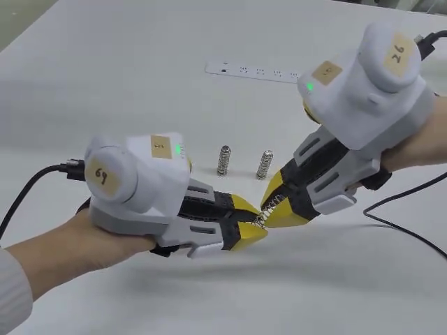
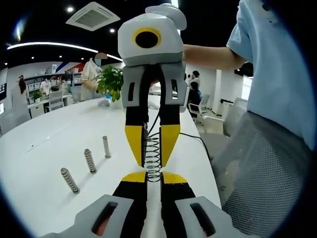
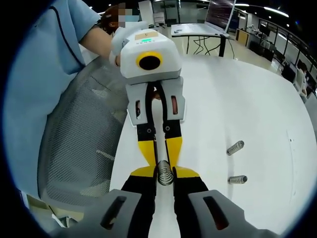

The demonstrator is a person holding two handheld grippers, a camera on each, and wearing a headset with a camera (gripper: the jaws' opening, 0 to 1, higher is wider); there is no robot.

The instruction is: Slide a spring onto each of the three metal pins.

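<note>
White table (image 1: 140, 77), plain and matte, spreading wide. Standing upright on it near the middle: the first sprung pin (image 1: 224, 160), and just beside it the second sprung pin (image 1: 264, 165), each with coils wrapped around almost its full height. In the left gripper view the row runs on to a bare pin (image 2: 106, 147), also upright, at the end of the line (three in a row, evenly strung out). Toward the far side, well apart from the pins, a white power strip (image 1: 255, 70) lies flat. On the right, a black cable (image 1: 401, 225) curves loosely across the tabletop.
</note>
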